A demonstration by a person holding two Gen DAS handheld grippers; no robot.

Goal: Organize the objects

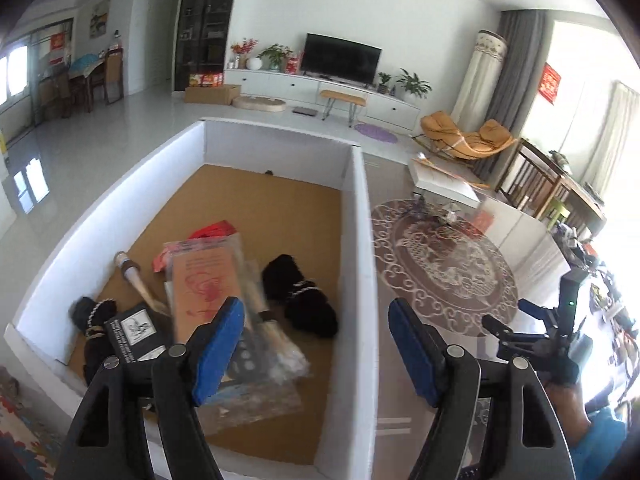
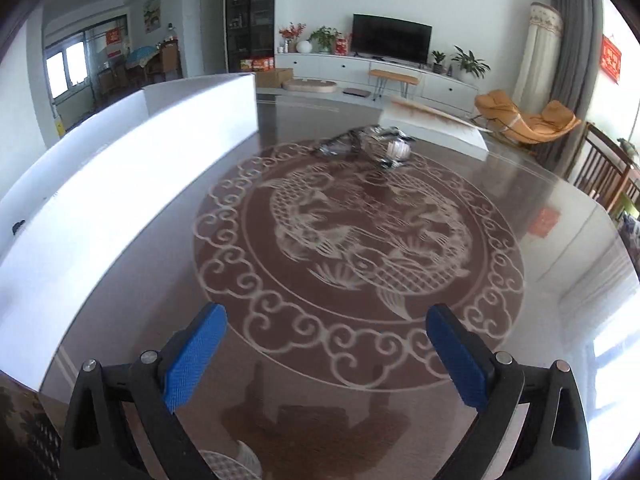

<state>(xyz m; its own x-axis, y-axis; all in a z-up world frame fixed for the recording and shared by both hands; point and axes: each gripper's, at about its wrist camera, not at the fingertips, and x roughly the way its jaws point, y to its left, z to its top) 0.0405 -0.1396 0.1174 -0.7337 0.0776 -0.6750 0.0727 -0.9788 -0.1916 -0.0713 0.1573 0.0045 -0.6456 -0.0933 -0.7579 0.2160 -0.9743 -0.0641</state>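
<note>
Two grippers hung apart over a glass-topped table [image 2: 540, 320] bearing a round fish-and-scroll design. Left gripper [image 1: 316, 344] stood with its blue pads spread wide, nothing pinched between them, straddling the right wall of a white box [image 1: 362, 240] set along the table's left edge. Inside the box, on its brown floor, lay a clear packet [image 1: 212, 288] with a brown card, just under the gripper's left pad; beside it rested two black furry items [image 1: 304, 300] with pale trim, one near the right wall and one in the near left corner, a wooden-handled brush [image 1: 132, 276], a black-and-white carton [image 1: 136, 334] and something red [image 1: 212, 230] behind the packet. Right gripper [image 2: 326, 354] also stood released, its jaws wide and empty, pointed down at the table's near edge; in the left wrist view it showed at the right, carried in a person's hand [image 1: 560, 392]. Toward the table's far edge sat a small heap of crinkled plastic [image 2: 360, 142] and a pale round thing, too blurred to name, with a white slab [image 2: 440, 128] behind it.
</note>
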